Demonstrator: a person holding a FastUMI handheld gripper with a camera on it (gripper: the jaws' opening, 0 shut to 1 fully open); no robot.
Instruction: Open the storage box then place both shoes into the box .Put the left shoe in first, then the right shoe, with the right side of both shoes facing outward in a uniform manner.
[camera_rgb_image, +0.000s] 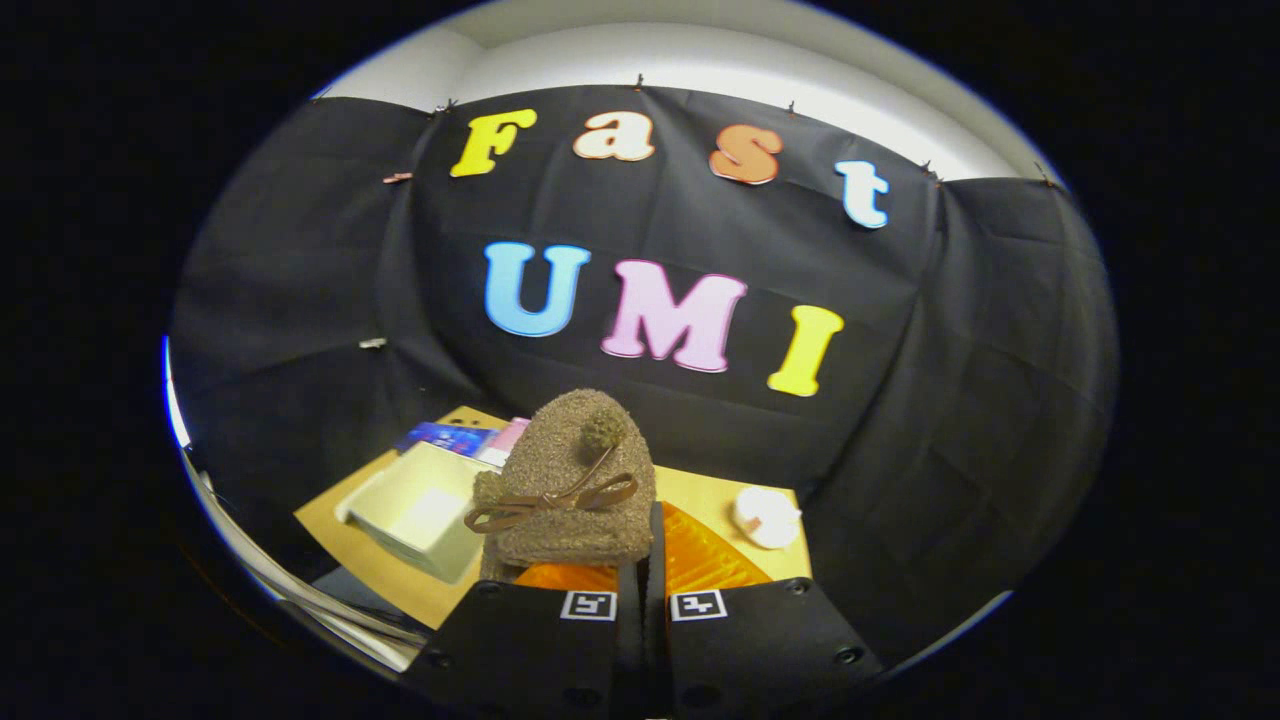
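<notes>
Shoe (566, 490) is right up at the tongs (643, 565), a fuzzy brown slipper-type thing with a brown bow and a little pompom on top, sitting up high just ahead of the fingers and a bit to the left. The fingers are drawn in close with just a thin gap between them, and the shoe's edge seems pinched in there, though I can't see the actual contact, so can't tell for sure if they're clamped on it. Under the shoe and both sides of the fingers there's an orange ribbed see-through surface (712, 560), probably part of the storage box. Left of the shoe, a pale greenish box (415, 510) lies on the yellowish table (350, 555). Beyond that, a blue item (445, 437) and a pink one (512, 434), too small to make out. Off to the right, a small white roundish object (767, 516) near the table's far edge
</notes>
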